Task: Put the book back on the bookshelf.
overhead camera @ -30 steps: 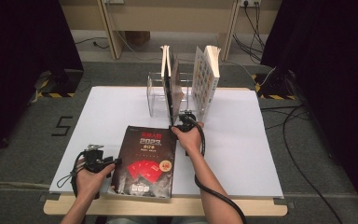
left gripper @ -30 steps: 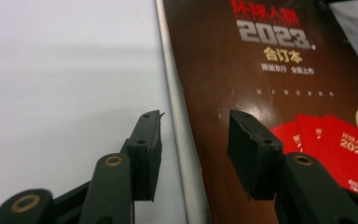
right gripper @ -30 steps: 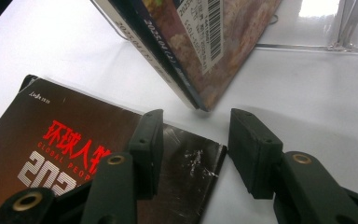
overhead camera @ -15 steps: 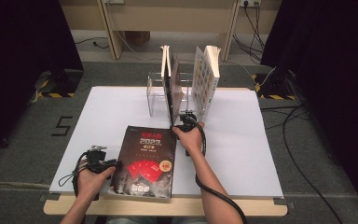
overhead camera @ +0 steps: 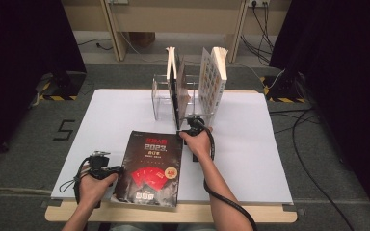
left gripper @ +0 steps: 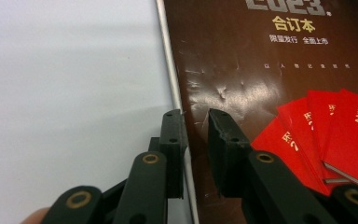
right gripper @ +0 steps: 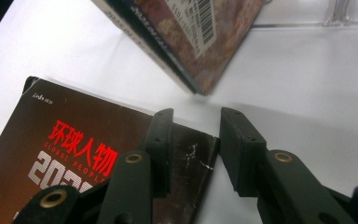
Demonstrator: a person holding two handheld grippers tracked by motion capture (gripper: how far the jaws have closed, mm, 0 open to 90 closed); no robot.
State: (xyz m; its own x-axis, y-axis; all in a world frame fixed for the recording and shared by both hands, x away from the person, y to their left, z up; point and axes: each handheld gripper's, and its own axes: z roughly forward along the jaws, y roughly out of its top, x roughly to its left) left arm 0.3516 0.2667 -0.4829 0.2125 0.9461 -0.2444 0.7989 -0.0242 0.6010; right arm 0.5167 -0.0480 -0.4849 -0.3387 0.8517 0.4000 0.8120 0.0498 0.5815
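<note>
Both grippers' fingers have just been closing; hands and book unmoved. Book lies flat at the bench's 6 o'clock edge. Left gripper straddles its left edge, right gripper its far corner, neither pinching yet. Looks thick, heavy, glossy-slippery: grip edges deep.

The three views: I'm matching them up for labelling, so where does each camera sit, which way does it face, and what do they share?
High view: above the person's side, facing forward and down on the white table; both forearms, left gripper, right gripper.
Left gripper view: rides the left gripper, looking along its jaws at the dark book's long edge.
Right gripper view: rides the right gripper, facing the book's corner and the standing books.
Shared: the dark book appears in all three.
</note>
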